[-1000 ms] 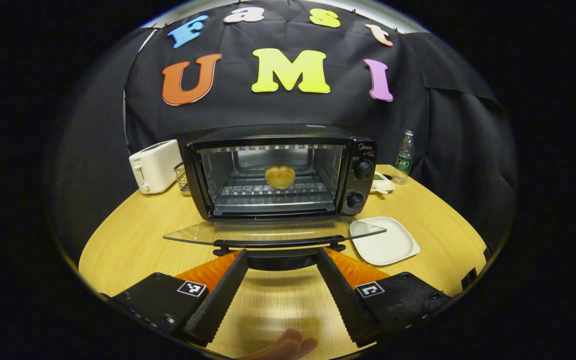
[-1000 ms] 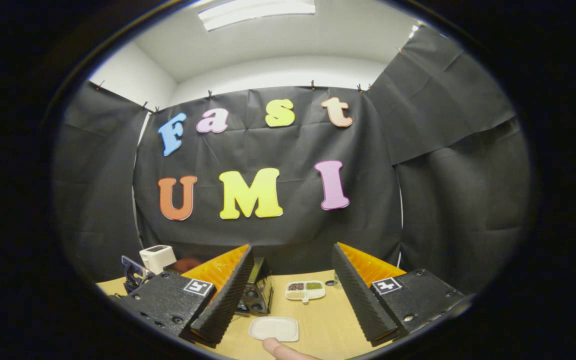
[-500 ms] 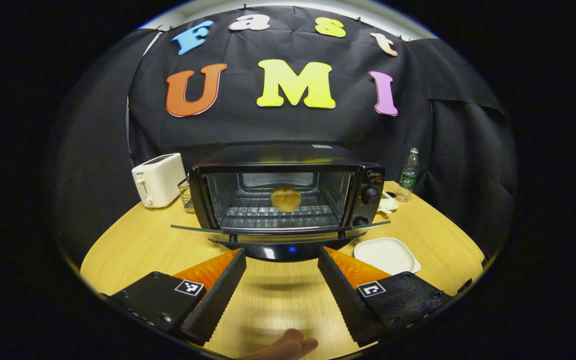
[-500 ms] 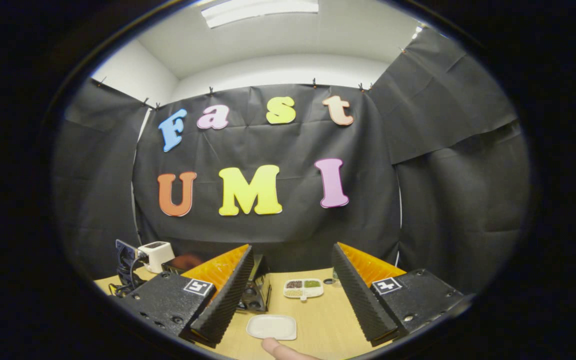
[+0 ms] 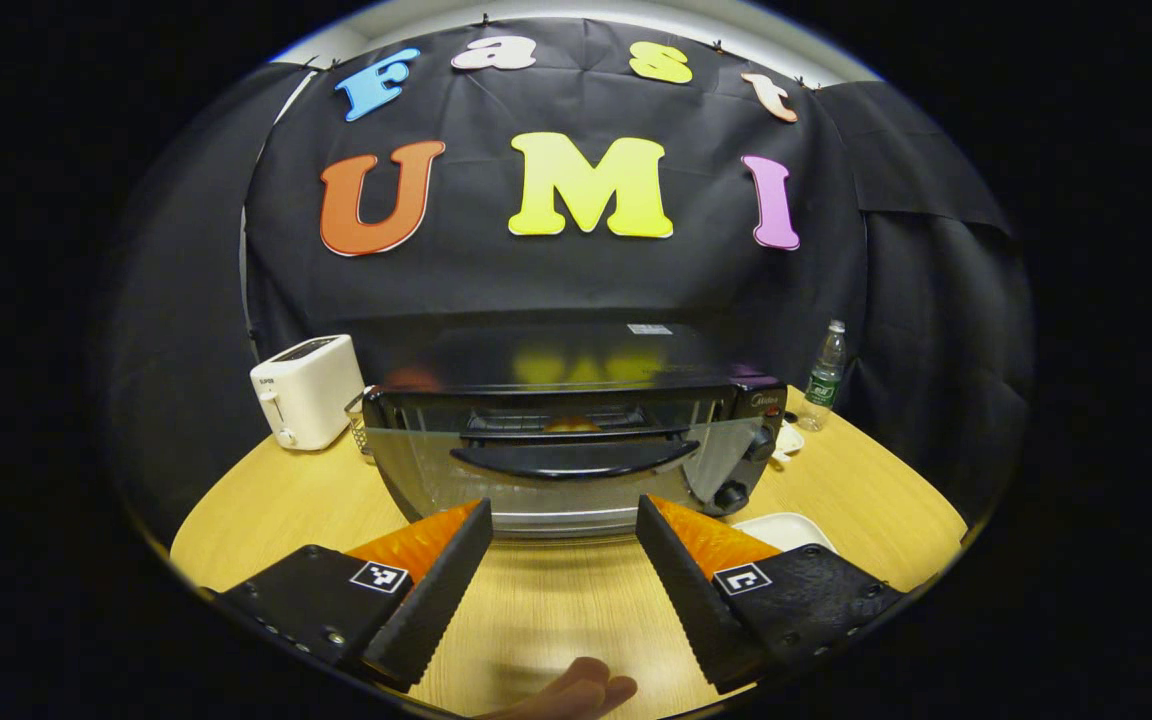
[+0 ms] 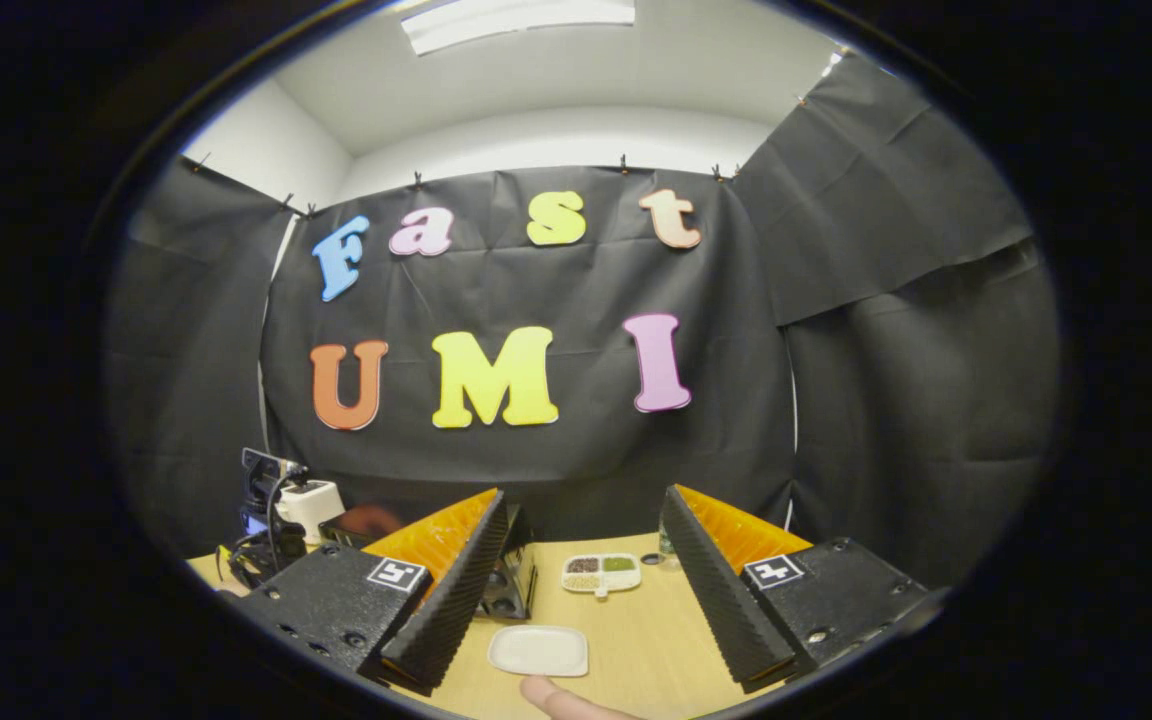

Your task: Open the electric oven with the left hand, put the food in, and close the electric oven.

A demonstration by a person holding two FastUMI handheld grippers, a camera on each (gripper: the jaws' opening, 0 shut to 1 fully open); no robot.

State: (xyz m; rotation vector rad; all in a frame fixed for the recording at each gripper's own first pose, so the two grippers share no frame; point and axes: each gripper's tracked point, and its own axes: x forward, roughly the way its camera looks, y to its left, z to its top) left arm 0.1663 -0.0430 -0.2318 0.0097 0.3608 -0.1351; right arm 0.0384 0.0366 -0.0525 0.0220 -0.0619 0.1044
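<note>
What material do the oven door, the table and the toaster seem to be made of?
Oven door: clear glass, seemingly; the bread shows through it, and the handle looks like glossy black plastic.
Table: wood or wood-look laminate, with faint pale grain.
Toaster: smooth white shell, probably plastic.

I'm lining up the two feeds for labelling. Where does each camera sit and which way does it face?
Left gripper view: rides the left gripper, facing the oven front with its door partly raised; own open fingers and a fingertip show.
Right gripper view: rides the right gripper, held higher, aimed at the booth wall; own open fingers, a fingertip.
Shared: the white plate, the toaster, the table.
</note>
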